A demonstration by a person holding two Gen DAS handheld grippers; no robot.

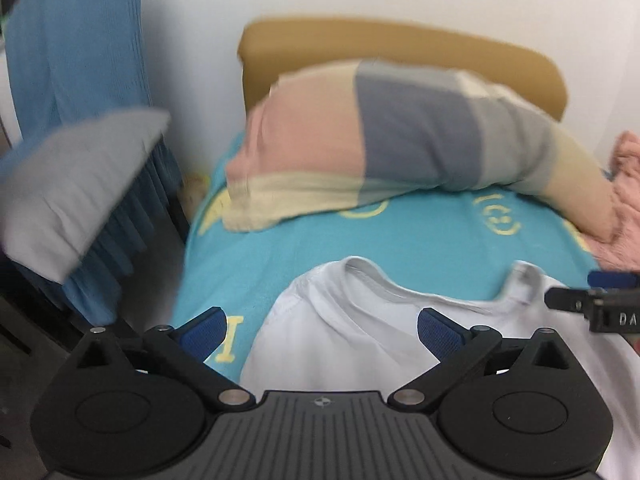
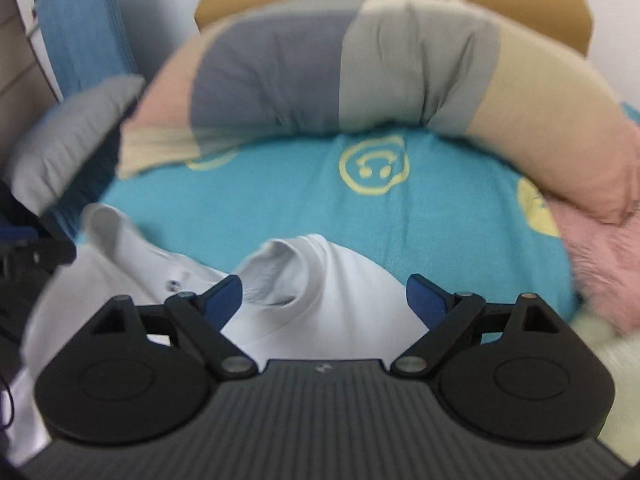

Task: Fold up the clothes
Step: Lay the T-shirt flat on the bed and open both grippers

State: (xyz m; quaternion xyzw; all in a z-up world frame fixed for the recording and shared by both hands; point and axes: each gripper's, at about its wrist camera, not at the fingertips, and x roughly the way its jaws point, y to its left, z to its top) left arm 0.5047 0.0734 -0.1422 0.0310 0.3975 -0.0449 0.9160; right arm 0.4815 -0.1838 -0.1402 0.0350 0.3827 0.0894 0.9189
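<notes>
We see a white T-shirt (image 1: 360,344) lying on a turquoise blanket (image 1: 400,248) with yellow smiley prints, at the near edge of the bed, collar toward the far side. The left gripper (image 1: 320,334) hovers over the shirt's left shoulder area, jaws spread wide, nothing between the blue pads (image 1: 200,336). The right gripper (image 2: 324,300) sits over the collar (image 2: 280,276) on the shirt's right side, jaws also wide open, holding nothing; we can't tell if either pad touches the cloth, frames are blurred. In the left wrist view the right gripper's tip pokes in at the right edge, just beside the collar. Far on the bed lies a long colour-block pillow (image 2: 360,68) in pink, grey and beige, against a tan headboard (image 1: 400,48). A pink fuzzy cloth (image 2: 608,264) is at the right, a grey pillow (image 1: 76,184) at the left, with a blue curtain (image 1: 80,48) behind it.
</notes>
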